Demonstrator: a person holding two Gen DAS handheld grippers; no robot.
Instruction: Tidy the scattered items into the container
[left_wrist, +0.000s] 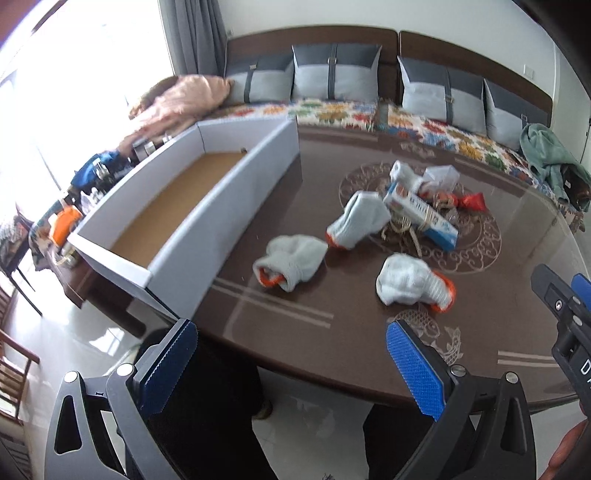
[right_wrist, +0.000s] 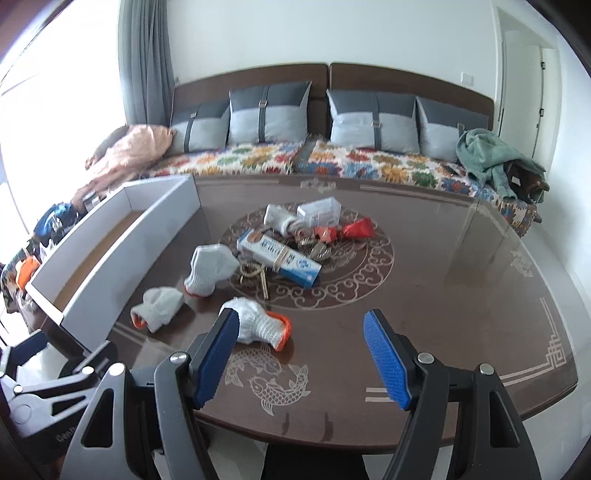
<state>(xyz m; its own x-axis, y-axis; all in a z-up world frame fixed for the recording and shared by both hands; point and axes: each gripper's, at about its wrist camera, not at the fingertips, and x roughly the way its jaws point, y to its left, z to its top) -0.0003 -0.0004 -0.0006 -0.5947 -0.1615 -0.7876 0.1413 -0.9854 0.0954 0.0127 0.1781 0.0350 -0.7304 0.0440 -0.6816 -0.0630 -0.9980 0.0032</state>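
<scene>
Nothing done yet; box at the table's left edge sits empty; gloves, carton still mid-table; left gripper and right gripper both spread, holding nothing.

White gloves with orange cuffs, brown patterned table

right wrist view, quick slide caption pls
Open right gripper hovers over a cuffed glove on the table; white box waits left.
</scene>
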